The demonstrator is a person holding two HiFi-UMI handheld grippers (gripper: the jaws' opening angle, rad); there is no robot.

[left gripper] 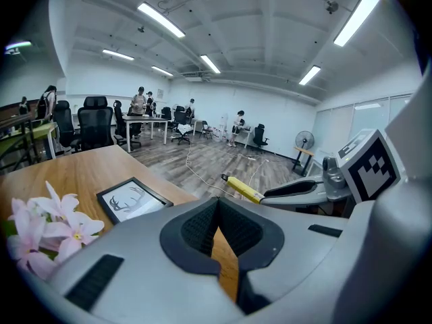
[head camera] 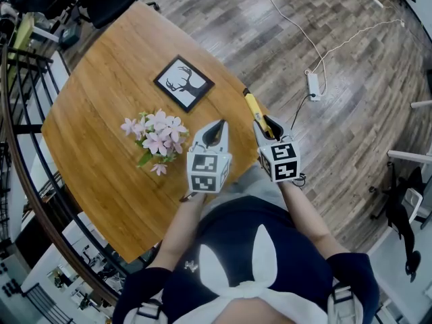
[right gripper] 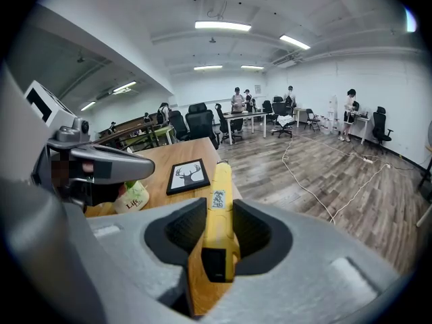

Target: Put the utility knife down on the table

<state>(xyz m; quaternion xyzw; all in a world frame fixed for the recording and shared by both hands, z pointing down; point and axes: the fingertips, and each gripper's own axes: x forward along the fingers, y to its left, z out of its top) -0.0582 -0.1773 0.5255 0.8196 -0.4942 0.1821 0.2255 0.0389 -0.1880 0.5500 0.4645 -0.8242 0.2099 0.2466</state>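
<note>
The yellow utility knife (head camera: 254,109) is clamped between the pads of my right gripper (head camera: 265,124), which is shut on its rear half. The knife (right gripper: 219,204) points forward and sticks out past the jaws, held above the right edge of the round wooden table (head camera: 94,106). The left gripper view shows it too, as a yellow bar (left gripper: 244,189) off to the right. My left gripper (head camera: 219,125) hovers over the table just left of the right one. Its jaws (left gripper: 217,206) are shut with nothing between them.
A framed deer picture (head camera: 183,83) lies on the table ahead, and a bunch of pink flowers (head camera: 156,137) sits left of the left gripper. A power strip (head camera: 313,85) and white cables lie on the wood floor to the right. A dark railing (head camera: 20,154) curves along the left.
</note>
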